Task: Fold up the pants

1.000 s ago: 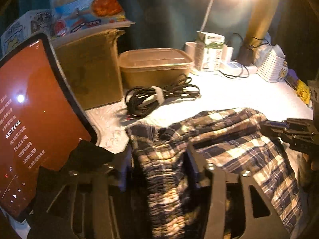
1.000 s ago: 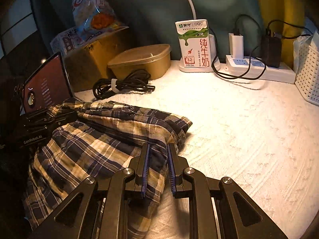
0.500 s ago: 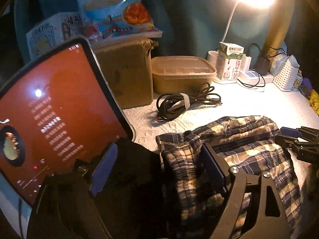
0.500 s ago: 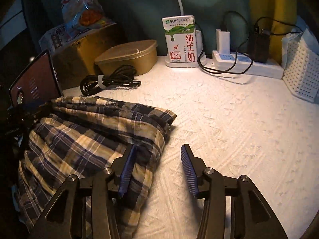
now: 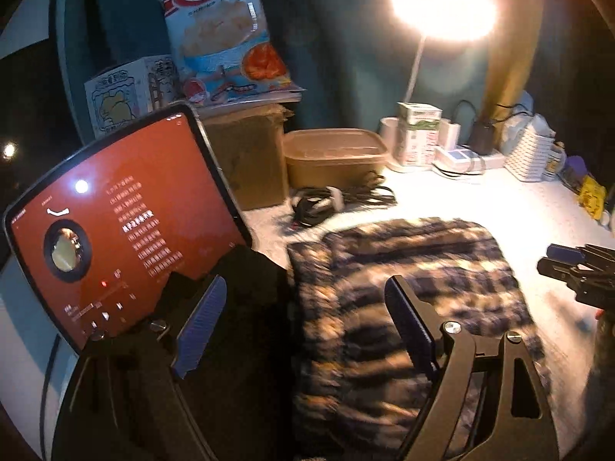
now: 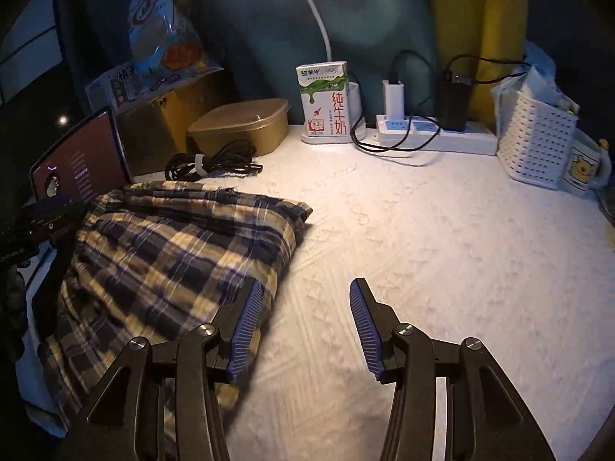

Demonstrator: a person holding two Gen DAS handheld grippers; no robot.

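With both claws now clear of the cloth, worth checking the fold before calling it done. Plaid pants (image 6: 169, 253) lying as a thick folded bundle on the white textured table cover (image 6: 442, 249), toward its left side, just in front of the tablet (image 5: 115, 223) and near the coiled black cable (image 6: 211, 163). Left gripper (image 5: 307, 326) spread wide above the near left part of the bundle, pinching nothing; right gripper (image 6: 303, 326) spread too, nothing between its pads, left finger over the bundle's right edge, right finger over bare cover. Best next: look for loose corners along the right edge and the far hem, then press or tuck any that stick out with closed tips rather than regripping deep into the layers. Probably a few puckers near the waistband side, though motion blur in the left view makes that uncertain. Keep the left claw away from the tablet when lowering, and avoid dragging the bundle toward the cable.
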